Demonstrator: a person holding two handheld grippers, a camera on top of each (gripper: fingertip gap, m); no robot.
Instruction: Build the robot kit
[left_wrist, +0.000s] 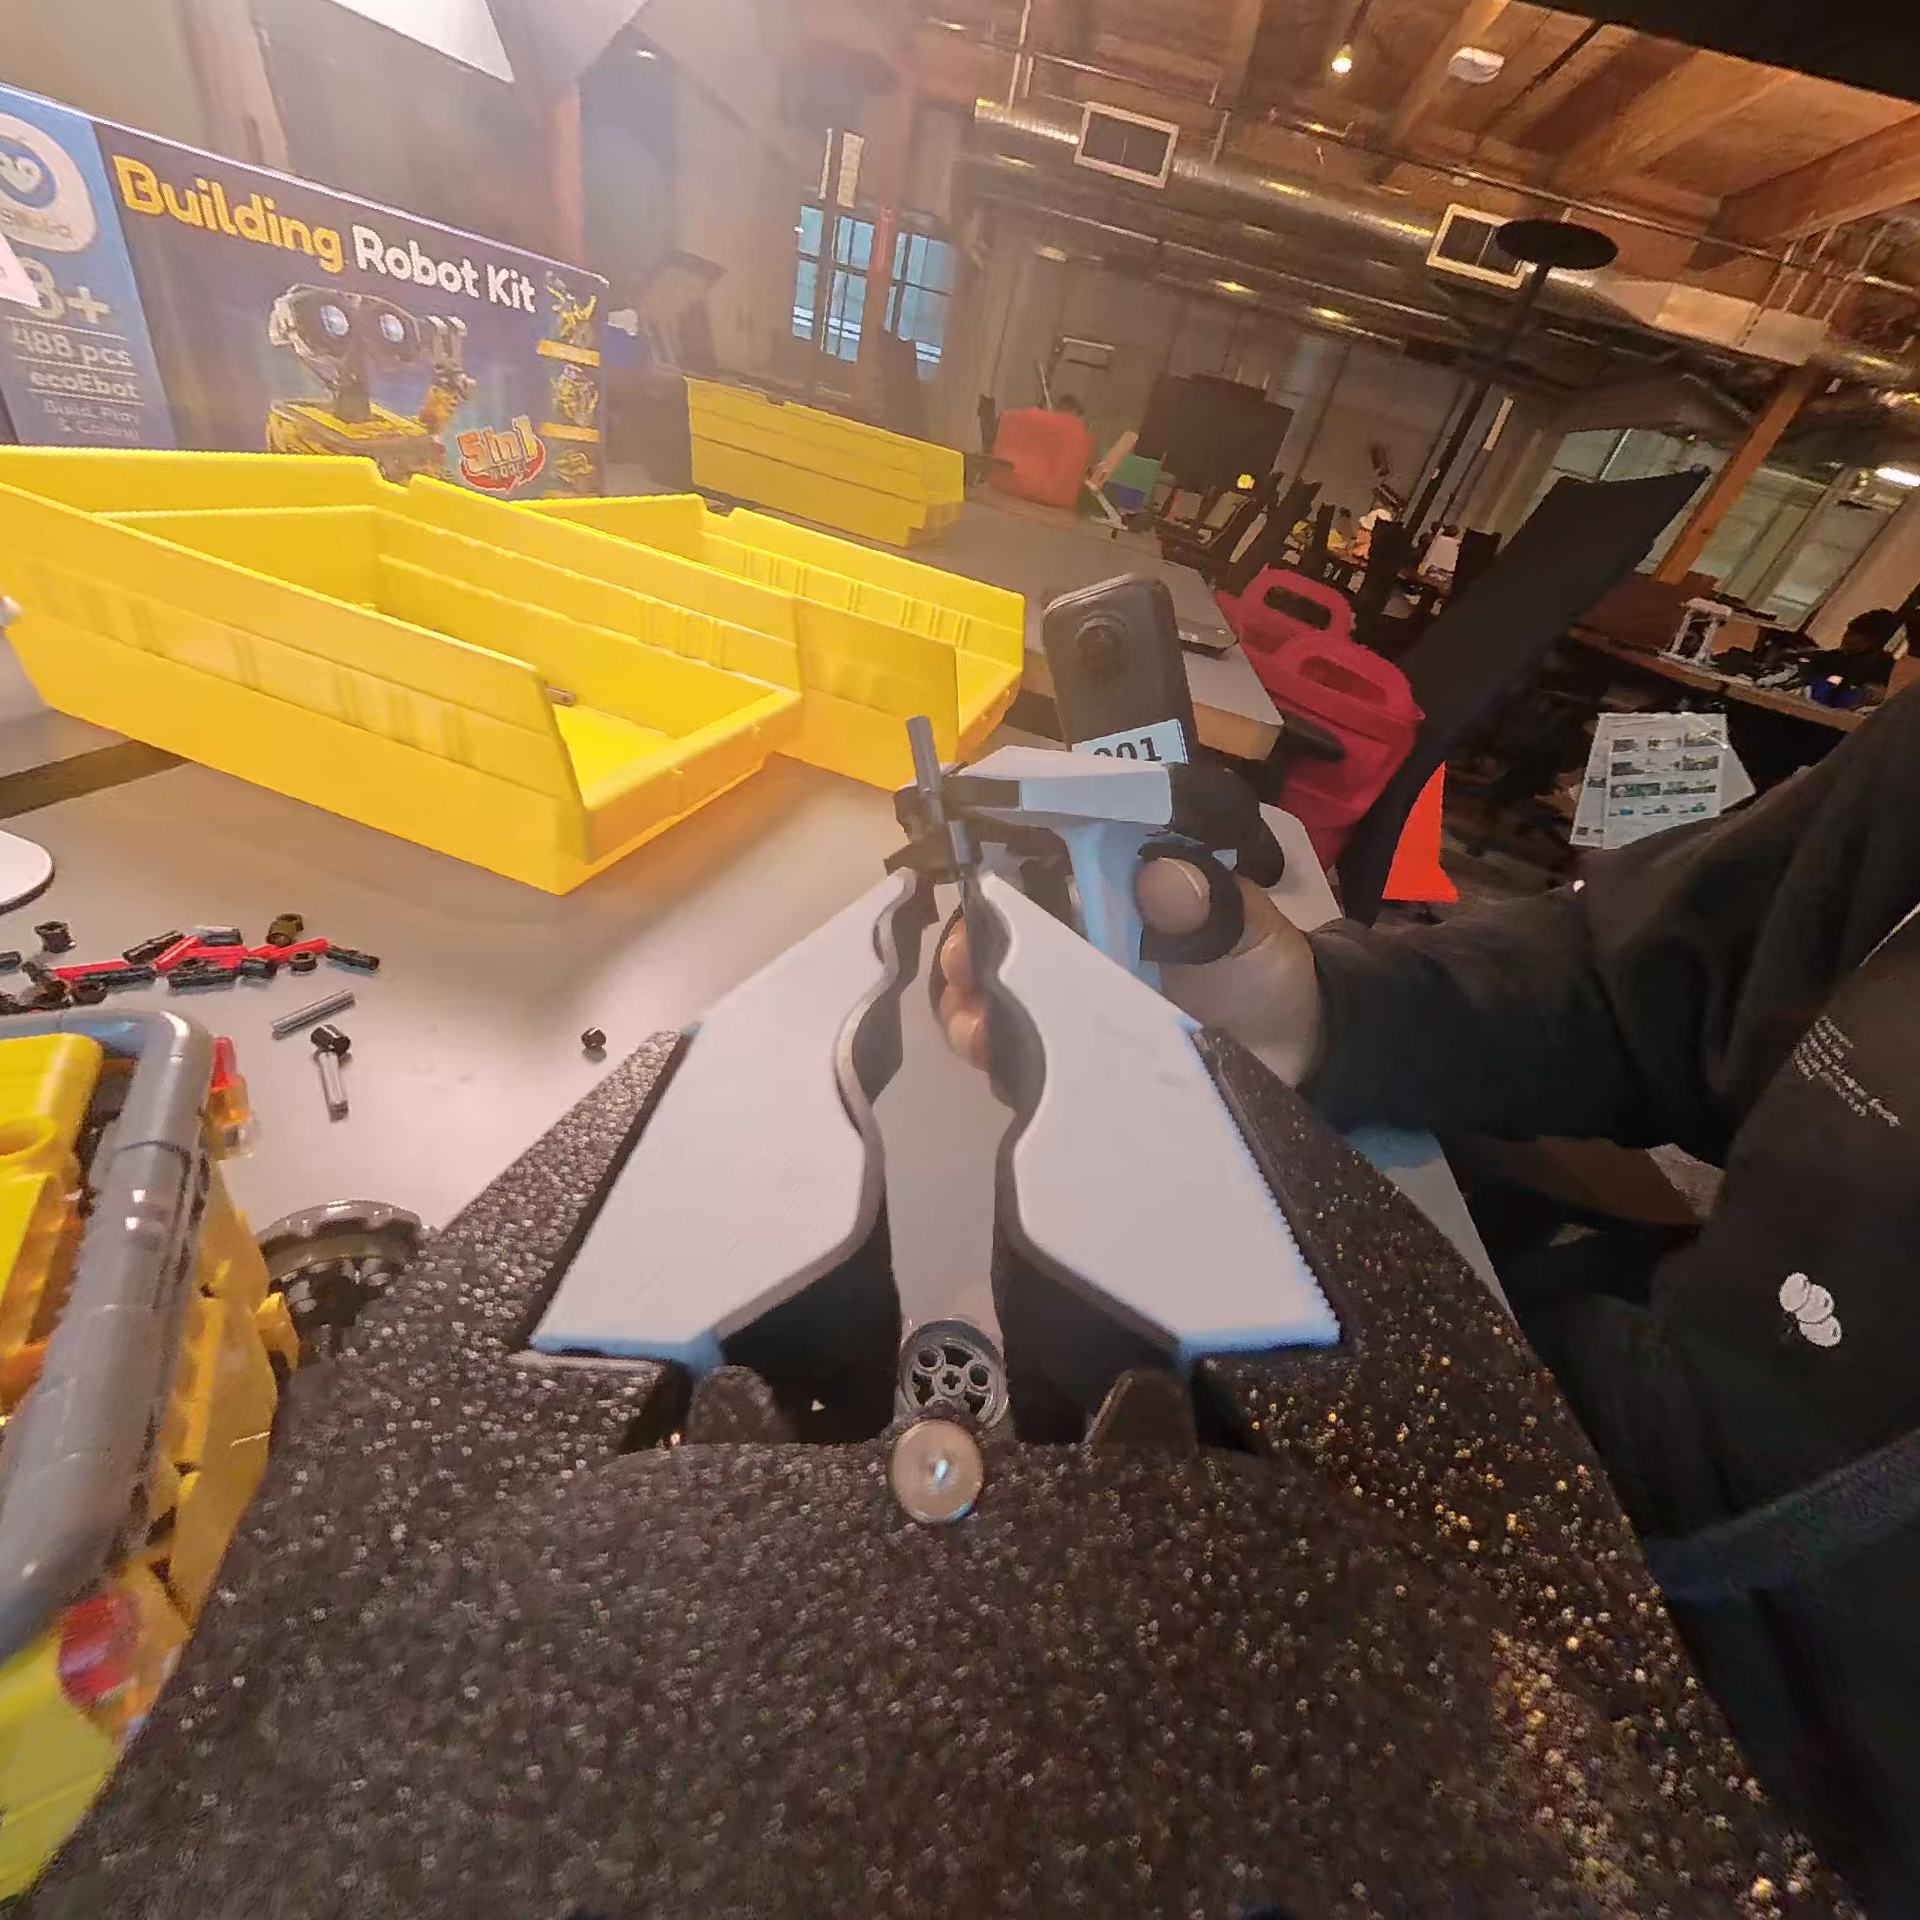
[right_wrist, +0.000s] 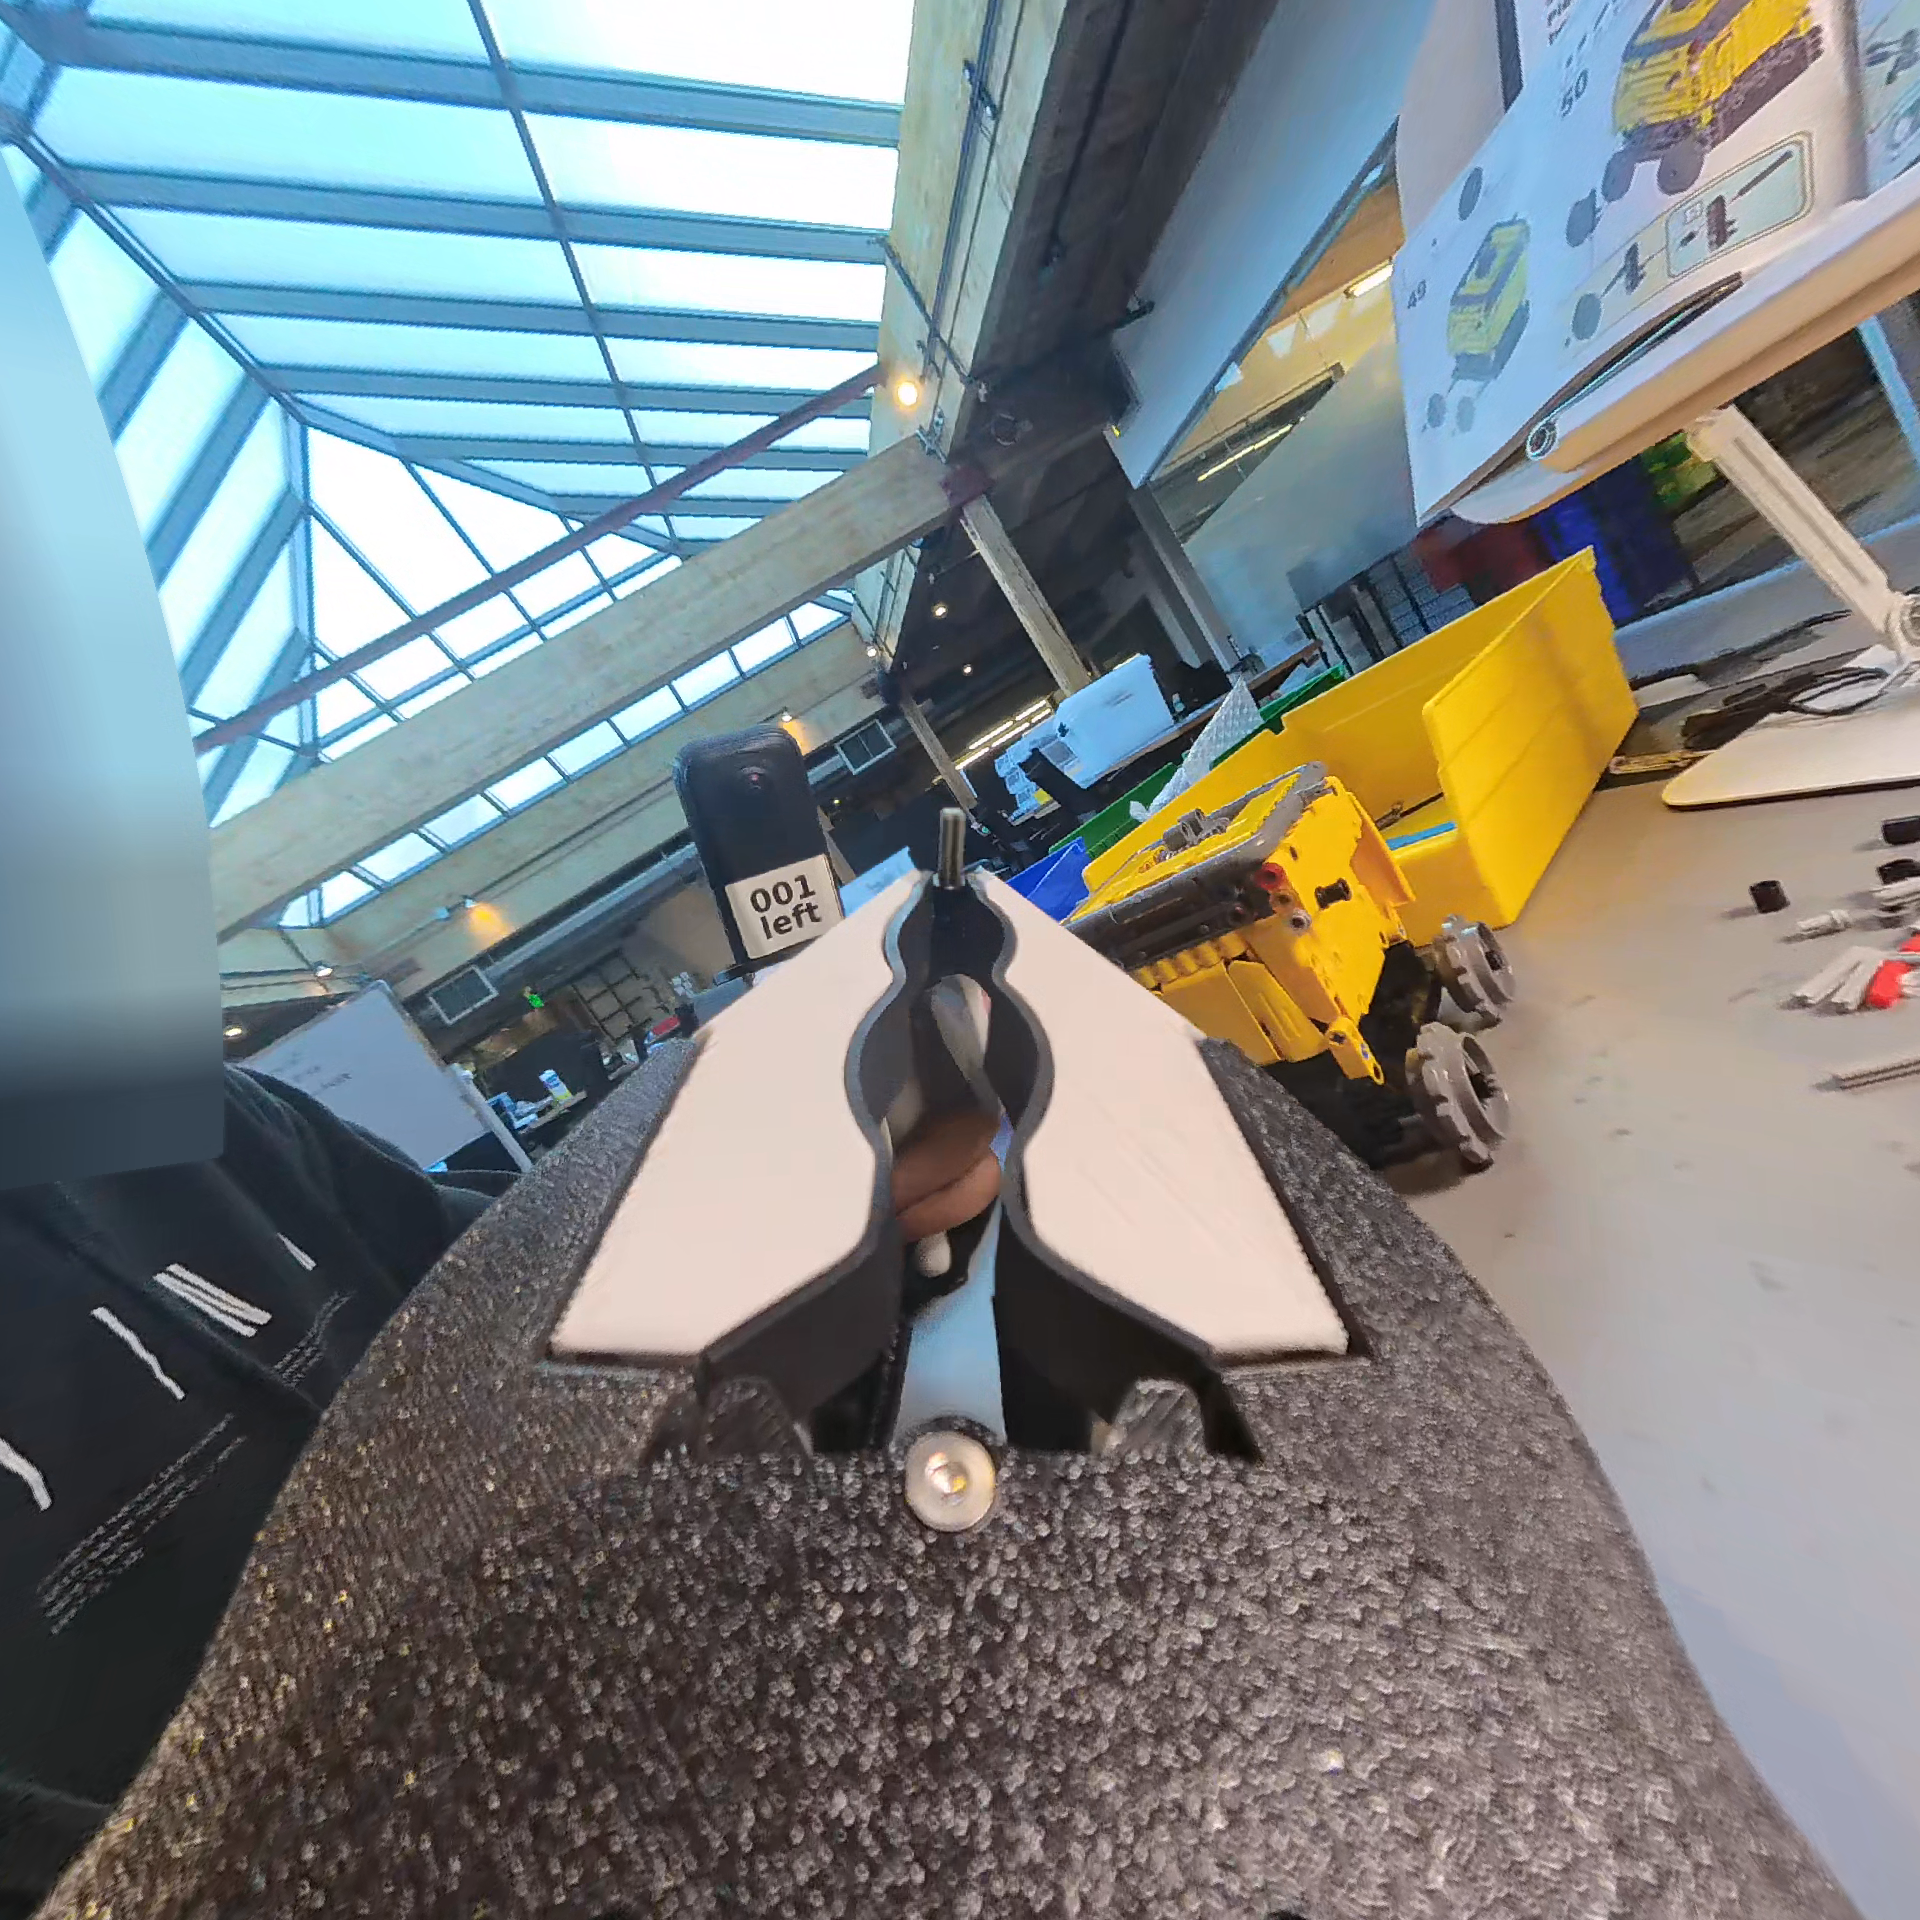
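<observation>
My left gripper is shut on a dark grey axle that stands nearly upright above the grey table. In the left wrist view my right gripper comes in from the right and pinches the same axle higher up, at a small black piece on it. In the right wrist view the right gripper is shut and the axle tip sticks out past its fingertips. A person's hand holds the right gripper. The left gripper's black camera stands just behind.
A yellow model vehicle with grey wheels stands on the table, at the lower left in the left wrist view. Yellow bins, a kit box, loose small parts and a booklet on a stand lie around. My two grippers' fingertips are within a few centimetres of each other.
</observation>
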